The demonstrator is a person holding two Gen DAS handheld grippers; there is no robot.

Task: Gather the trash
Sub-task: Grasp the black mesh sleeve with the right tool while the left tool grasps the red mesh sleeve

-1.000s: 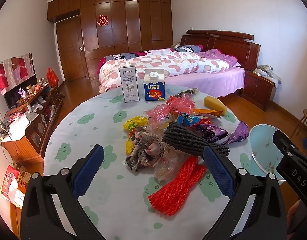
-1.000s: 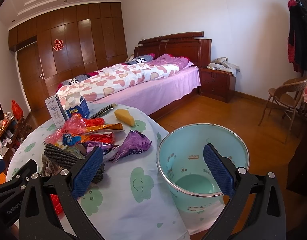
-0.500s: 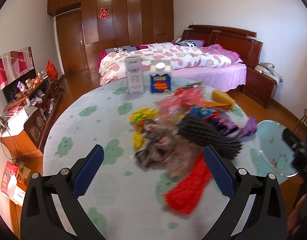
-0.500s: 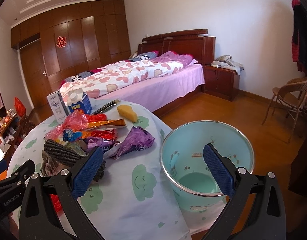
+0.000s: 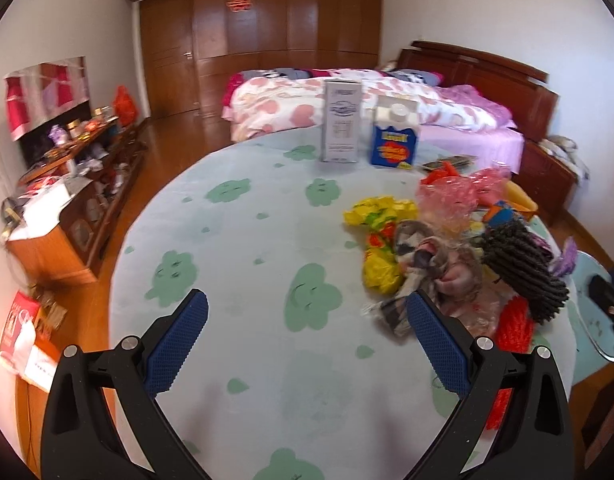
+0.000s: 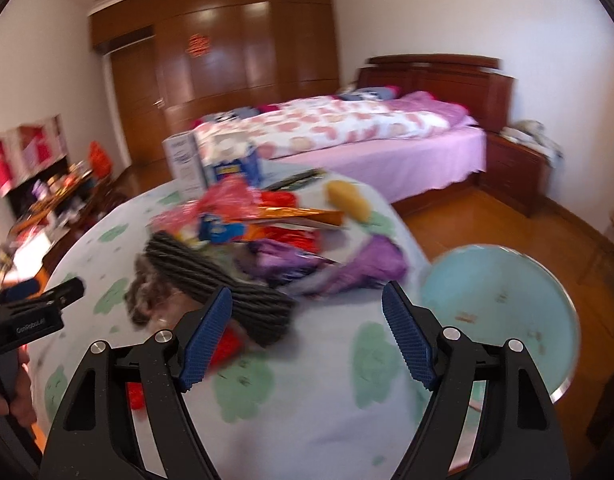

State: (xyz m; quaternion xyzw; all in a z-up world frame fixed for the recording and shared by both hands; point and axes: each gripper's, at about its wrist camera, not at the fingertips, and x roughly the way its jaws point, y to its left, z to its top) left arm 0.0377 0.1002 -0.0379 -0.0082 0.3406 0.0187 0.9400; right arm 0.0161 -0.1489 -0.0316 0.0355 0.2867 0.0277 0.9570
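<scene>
A pile of trash lies on the round table with the cloud-print cloth [image 5: 235, 248]: a yellow wrapper [image 5: 381, 216], a grey crumpled wrapper [image 5: 423, 256], a dark ribbed bundle [image 5: 523, 268], red mesh [image 5: 515, 324] and a pink bag [image 5: 451, 196]. My left gripper [image 5: 307, 340] is open over bare cloth, and the pile sits just beyond its right finger. My right gripper [image 6: 307, 336] is open with its jaws closing. Only cloth lies between them, with the dark ribbed bundle [image 6: 219, 280] by the left finger and a purple wrapper [image 6: 371, 268] ahead. The pale blue bin [image 6: 499, 308] stands at the table's right.
Two cartons, a white one [image 5: 342, 120] and a blue one [image 5: 395, 136], stand upright at the table's far side. A bed [image 5: 387, 104] lies beyond. A cluttered low cabinet [image 5: 67, 208] runs along the left wall. The left gripper [image 6: 35, 312] and a hand show at the left edge.
The left gripper has swung left, so the pile now sits right of its jaws. The right gripper has turned from the bin toward the pile, and its jaws have narrowed.
</scene>
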